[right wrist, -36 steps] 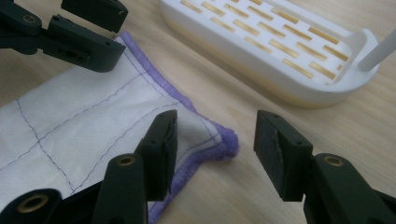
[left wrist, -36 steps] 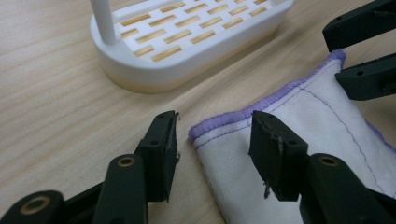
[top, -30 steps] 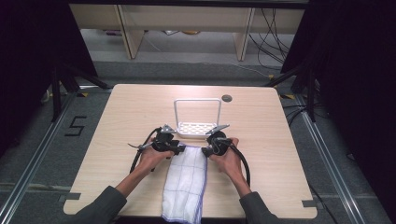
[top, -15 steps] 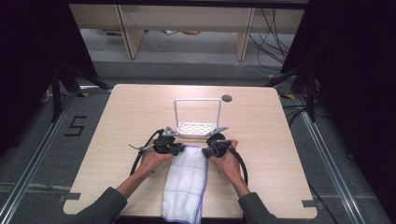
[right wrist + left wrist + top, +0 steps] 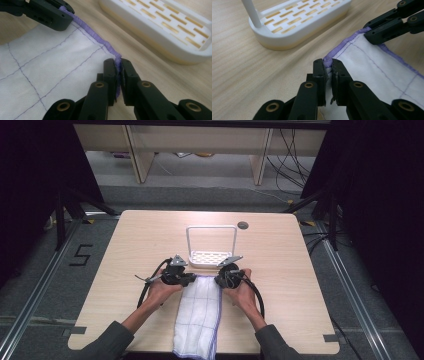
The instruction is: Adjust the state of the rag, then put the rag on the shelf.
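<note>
A white quilted cloth with a purple stitched hem is lying flat on the light wooden desk, running from the middle of the desk back to its near edge, where the end is hanging slightly over. The person's two hands are reaching in from the near edge, one on each side of the cloth's far end.

The left gripper is sitting at the far left corner of the cloth. In the left gripper view its jaws are clenching on that corner, with the purple hem pinched between the pads; they have just been closing. The right gripper is sitting at the far right corner. In the right gripper view its jaws are likewise clamping the hem at the corner, having just been closing onto it. Between the two corners the far edge of the cloth is lying on the desk.

Just beyond the cloth, towards the far edge of the desk, a white plastic rack with a slotted base and an upright hoop handle is standing, close to the cloth but apart from it. A round grommet hole is sitting nearer the far edge.
</note>
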